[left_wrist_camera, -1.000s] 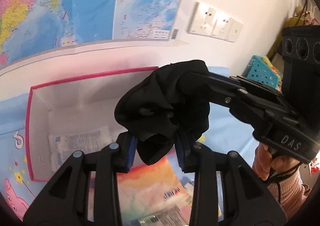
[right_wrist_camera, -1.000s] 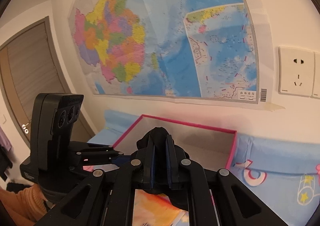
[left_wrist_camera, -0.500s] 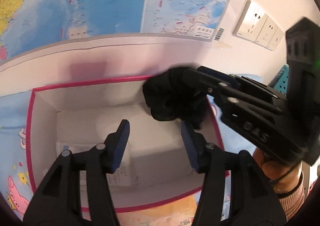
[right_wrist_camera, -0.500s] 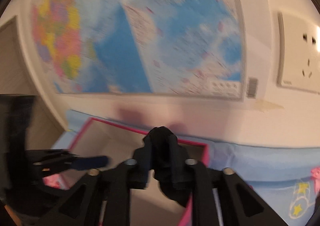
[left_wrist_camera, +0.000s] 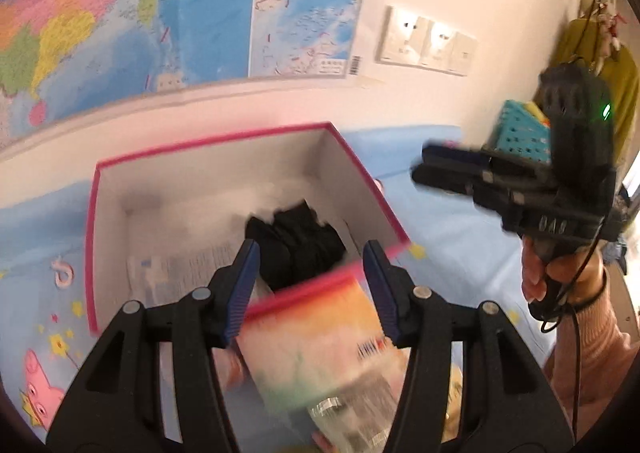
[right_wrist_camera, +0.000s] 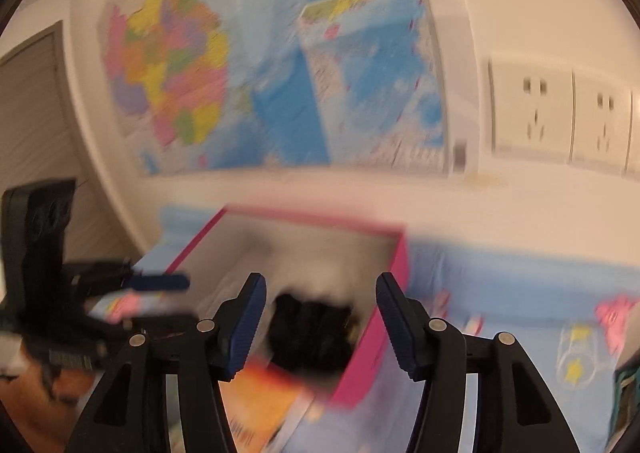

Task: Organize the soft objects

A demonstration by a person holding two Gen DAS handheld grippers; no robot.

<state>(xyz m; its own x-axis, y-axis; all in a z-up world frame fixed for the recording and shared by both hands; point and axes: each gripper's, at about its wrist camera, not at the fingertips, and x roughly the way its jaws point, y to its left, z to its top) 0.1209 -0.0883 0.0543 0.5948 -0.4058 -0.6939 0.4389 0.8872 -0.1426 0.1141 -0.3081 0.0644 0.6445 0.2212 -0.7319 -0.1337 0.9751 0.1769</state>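
Observation:
A bunched black soft garment (left_wrist_camera: 298,245) lies inside the pink-rimmed white box (left_wrist_camera: 224,141), at its right side; it also shows, blurred, in the right wrist view (right_wrist_camera: 310,333). My left gripper (left_wrist_camera: 312,285) is open and empty, just in front of the box. My right gripper (right_wrist_camera: 318,317) is open and empty, behind the garment; in the left wrist view it (left_wrist_camera: 436,167) is off to the right of the box, above the bed.
A white packet (left_wrist_camera: 180,269) lies in the box's left part. A colourful packet (left_wrist_camera: 320,337) sits in front of the box. A blue cartoon bedsheet (left_wrist_camera: 448,237) lies underneath. A wall map (left_wrist_camera: 160,5), sockets (left_wrist_camera: 428,41) and a teal basket (left_wrist_camera: 520,129) are behind.
The right gripper opened and let the black garment fall into the box, then drew back to the right. The left gripper, which let go earlier, stays open.

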